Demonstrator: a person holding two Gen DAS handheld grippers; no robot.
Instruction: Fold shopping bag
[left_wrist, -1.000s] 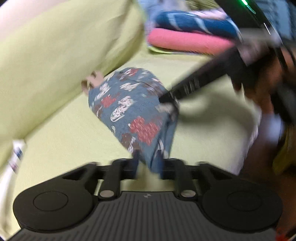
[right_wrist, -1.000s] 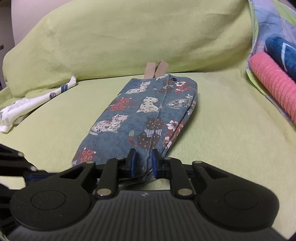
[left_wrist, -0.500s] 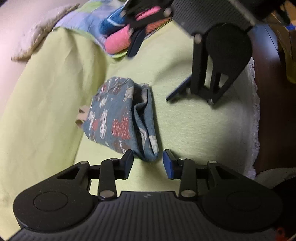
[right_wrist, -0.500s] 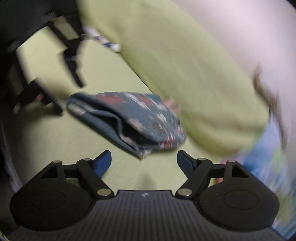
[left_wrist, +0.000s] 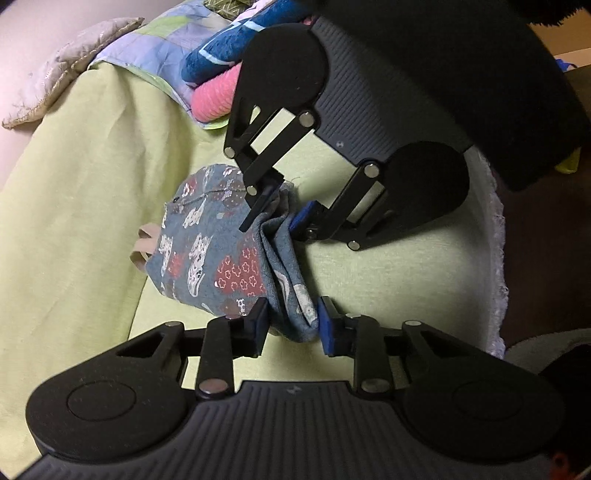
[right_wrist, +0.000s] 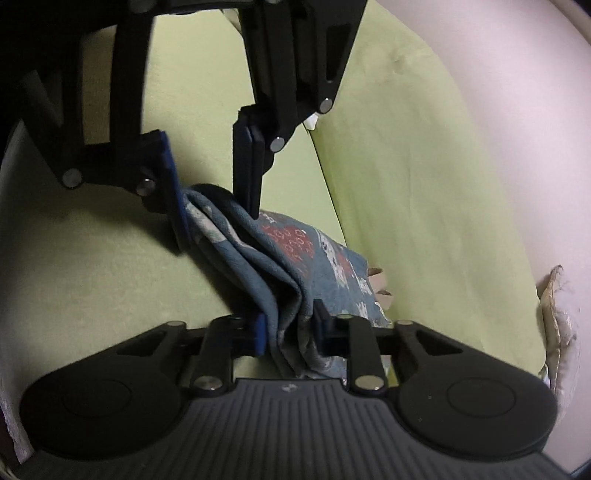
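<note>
Cat-print shopping bag (left_wrist: 221, 251) lies on green-covered sofa seat (left_wrist: 388, 280), already doubled into thick bundle, tan handles (left_wrist: 142, 245) poking from far side. Left gripper (left_wrist: 291, 325) and right gripper (right_wrist: 288, 328) each straddle folded edge at opposite ends, jaws narrow, pads touching cloth. Judged: clamp all layers evenly, move both ends together so fold stays square. No containers in view.

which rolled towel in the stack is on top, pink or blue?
The blue towel, with pale stripes; the pink towel lies beneath it, on the patchwork cloth.
</note>
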